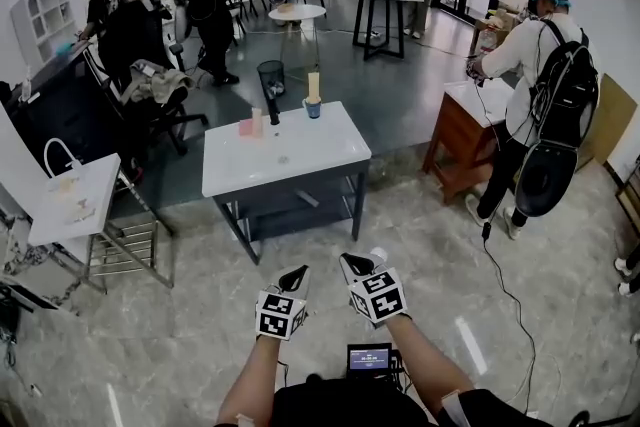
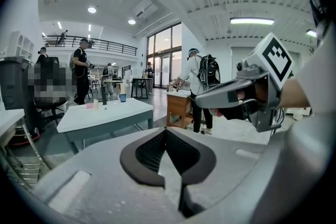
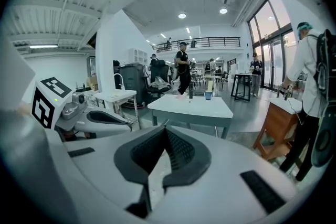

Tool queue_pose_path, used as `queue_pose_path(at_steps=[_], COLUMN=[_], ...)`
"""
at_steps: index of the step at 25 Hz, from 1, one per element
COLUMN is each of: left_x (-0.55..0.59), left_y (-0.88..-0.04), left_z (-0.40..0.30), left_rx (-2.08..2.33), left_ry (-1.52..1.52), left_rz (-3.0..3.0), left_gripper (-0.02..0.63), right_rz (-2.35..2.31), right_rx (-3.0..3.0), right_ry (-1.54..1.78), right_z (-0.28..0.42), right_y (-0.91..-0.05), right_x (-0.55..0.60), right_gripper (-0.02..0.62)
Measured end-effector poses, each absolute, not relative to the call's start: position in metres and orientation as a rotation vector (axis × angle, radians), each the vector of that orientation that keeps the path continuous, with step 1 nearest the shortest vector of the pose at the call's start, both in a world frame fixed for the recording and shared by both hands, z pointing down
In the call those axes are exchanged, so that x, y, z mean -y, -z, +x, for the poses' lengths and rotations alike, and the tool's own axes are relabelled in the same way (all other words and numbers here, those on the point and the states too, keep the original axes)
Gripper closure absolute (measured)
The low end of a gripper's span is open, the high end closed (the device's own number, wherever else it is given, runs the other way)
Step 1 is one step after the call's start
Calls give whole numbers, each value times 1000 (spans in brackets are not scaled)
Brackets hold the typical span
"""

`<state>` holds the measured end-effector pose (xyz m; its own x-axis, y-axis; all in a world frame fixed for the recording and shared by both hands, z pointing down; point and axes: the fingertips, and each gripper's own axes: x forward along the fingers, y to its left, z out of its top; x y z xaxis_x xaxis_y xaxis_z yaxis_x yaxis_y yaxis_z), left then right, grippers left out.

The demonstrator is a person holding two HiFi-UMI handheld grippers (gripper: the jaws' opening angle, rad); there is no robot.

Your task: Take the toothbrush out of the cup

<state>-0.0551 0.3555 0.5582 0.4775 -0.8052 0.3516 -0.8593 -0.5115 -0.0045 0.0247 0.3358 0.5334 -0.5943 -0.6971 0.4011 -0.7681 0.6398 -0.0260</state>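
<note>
A small blue cup (image 1: 313, 108) stands at the far edge of a white table (image 1: 290, 160), well ahead of me. A tall pale toothbrush (image 1: 313, 85) sticks upright out of it. The left gripper view shows the same cup (image 2: 122, 97) as tiny and far off, and in the right gripper view the cup (image 3: 209, 95) is just as distant. My left gripper (image 1: 297, 274) and right gripper (image 1: 354, 264) are side by side low in the head view, short of the table. Both are shut and hold nothing: the left gripper (image 2: 166, 131) and the right gripper (image 3: 166, 127) have their pads touching.
A pink object (image 1: 246, 126) and a dark bottle (image 1: 272, 111) also stand on the table. A wooden desk (image 1: 462, 130) with a person (image 1: 545, 95) at it is to the right. A small white side table (image 1: 75, 200) is on the left. A wire bin (image 1: 271, 77) and several people are behind.
</note>
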Motion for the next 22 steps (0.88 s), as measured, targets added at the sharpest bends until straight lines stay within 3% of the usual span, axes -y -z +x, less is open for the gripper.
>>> queue_pose_path(at_steps=[22], left_x=[-326], left_y=[-569], left_z=[-22], left_rx=[1477], left_ry=[-462], left_rz=[2531], left_gripper=[597], right_rz=[1121], right_rx=[2517], right_ry=[-328], right_z=[61], right_y=[-548], right_x=[-304], right_gripper=[588])
